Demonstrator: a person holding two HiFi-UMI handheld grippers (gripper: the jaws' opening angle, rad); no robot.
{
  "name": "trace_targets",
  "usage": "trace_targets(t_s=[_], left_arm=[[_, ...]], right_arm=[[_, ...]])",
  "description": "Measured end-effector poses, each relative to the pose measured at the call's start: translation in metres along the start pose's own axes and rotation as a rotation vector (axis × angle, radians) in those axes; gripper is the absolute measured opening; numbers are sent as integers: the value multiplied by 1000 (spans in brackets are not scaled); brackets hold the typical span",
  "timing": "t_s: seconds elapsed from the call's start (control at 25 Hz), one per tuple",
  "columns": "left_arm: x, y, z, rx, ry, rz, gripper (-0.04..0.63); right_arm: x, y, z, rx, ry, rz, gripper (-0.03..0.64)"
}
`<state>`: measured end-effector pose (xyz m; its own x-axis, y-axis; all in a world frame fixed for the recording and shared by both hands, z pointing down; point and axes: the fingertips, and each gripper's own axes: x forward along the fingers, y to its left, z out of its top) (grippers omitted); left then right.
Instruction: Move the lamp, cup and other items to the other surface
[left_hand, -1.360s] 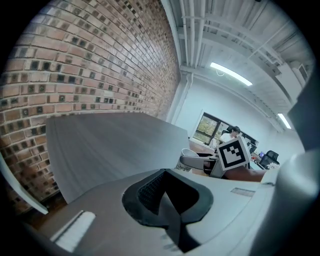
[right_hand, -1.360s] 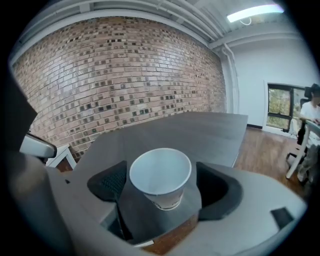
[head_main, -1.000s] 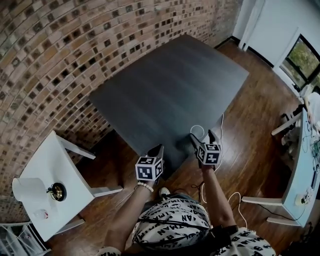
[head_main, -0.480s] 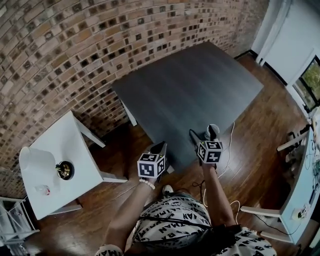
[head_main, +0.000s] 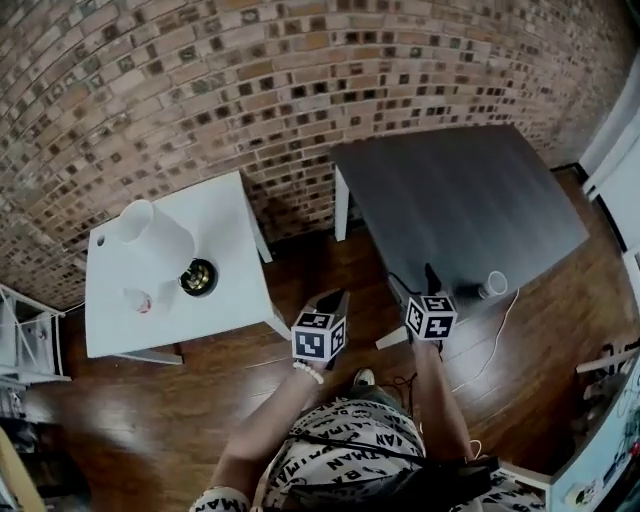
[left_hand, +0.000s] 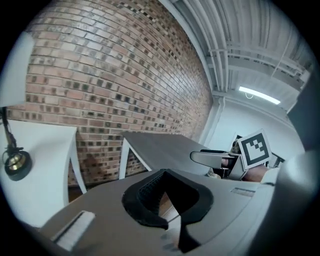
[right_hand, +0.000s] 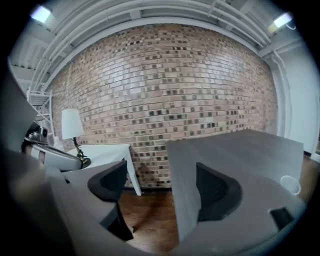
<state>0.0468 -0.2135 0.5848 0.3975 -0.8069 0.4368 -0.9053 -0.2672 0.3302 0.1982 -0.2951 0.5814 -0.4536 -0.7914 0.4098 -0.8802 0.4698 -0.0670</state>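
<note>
A lamp with a white shade (head_main: 150, 232) and a dark round base (head_main: 198, 277) stands on the white table (head_main: 220, 215) at the left, with a small cup (head_main: 137, 300) beside it. A white cup (head_main: 493, 285) stands near the front edge of the dark grey table (head_main: 470, 190). My left gripper (head_main: 330, 300) hovers over the floor between the tables, shut and empty (left_hand: 165, 172). My right gripper (head_main: 412, 283) is at the dark table's front corner, open with nothing between its pads (right_hand: 162, 182). The white cup (right_hand: 290, 184) sits off to its right.
A brick wall (head_main: 300, 90) runs behind both tables. A wire shelf (head_main: 25, 330) stands left of the white table. A white cable (head_main: 490, 345) trails over the wooden floor (head_main: 150, 420). A pale desk edge (head_main: 600, 470) shows at the bottom right.
The view has swung left, bringing the white table and lamp toward the middle. My right gripper has drawn away from the white cup, which stays on the dark table.
</note>
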Motion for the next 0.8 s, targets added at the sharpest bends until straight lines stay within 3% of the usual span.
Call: trace_targets(t_s=[0.2,0.44,0.8], left_arm=[[-77,76,-2,-54,-47,136,3],[-164,141,-14,-118,-98,253,3],[-270,197,-50,-200,-147,398,3]], right_arm=[[30,116,8,-56,23,170,437],[38,264,5,-176,71,459,342],[29,389,0,-211,38,569,316]])
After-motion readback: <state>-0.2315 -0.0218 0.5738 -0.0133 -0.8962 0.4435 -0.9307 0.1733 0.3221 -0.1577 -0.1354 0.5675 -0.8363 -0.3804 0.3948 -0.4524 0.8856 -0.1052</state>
